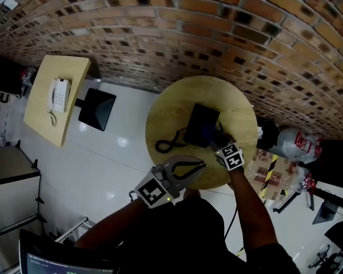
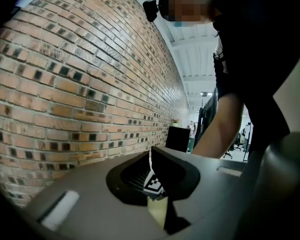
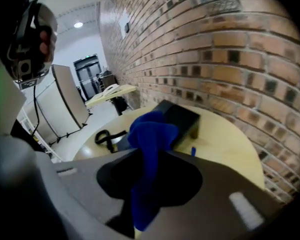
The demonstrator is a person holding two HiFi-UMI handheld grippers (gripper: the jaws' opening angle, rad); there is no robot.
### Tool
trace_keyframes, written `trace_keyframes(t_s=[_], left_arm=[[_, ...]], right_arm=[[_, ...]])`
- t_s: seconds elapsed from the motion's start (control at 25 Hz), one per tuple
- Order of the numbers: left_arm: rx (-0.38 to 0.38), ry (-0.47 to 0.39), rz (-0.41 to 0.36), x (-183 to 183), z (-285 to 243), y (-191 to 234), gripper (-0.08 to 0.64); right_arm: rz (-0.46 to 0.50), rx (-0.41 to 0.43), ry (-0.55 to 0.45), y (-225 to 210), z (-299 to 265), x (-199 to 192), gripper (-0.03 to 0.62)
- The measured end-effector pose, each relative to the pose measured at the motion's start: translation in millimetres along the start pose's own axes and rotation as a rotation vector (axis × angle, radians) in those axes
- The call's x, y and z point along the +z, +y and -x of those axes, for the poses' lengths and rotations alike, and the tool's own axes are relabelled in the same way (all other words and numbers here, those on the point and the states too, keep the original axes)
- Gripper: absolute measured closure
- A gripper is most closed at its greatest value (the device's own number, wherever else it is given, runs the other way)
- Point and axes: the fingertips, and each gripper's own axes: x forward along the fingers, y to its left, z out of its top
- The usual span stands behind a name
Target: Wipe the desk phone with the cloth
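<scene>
Right gripper [image 3: 151, 156] clamps the blue cloth [image 3: 152, 129] at the desk phone [image 1: 199, 121]. Wiping looks underway, not finished. Left gripper [image 1: 201, 165] is closed and empty at 6 o'clock.

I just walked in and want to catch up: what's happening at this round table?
A person works with tongs in each hand over the round wooden table. The right tongs grip a blue cloth and hold it at the near edge of the black desk phone. The left tongs, shut and empty, hover by the table's near rim.
</scene>
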Motion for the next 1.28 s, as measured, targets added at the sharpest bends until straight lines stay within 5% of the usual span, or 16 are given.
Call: trace_keyframes(t_s=[0.24,0.4,0.64,0.84,1.12,1.28], left_arm=[[-0.047,0.016,-0.001,-3,-22,-14,0.543],[-0.056,0.037,0.000,-11,-28,-18,0.543],[-0.059,0.052,0.005,-15,-39,-21,0.543],[-0.080,0.051,0.001,-11,-40,-28,0.543],[-0.095,0.007,-0.013,7,-26,-26,0.543],[-0.105,-0.021,-0.022,25,-11,-25,0.543]], right_arm=[[-0.139,-0.192,0.091,-106,41,-59,0.501],[-0.225,-0.156,0.187,-114,37,-103,0.500],[-0.254,-0.145,0.169,-113,28,-114,0.472],[-0.253,-0.149,0.185,-121,32,-113,0.374],[-0.192,-0.231,-0.069,-111,93,-22,0.365],[-0.146,-0.106,-0.312,-47,146,59,0.367]])
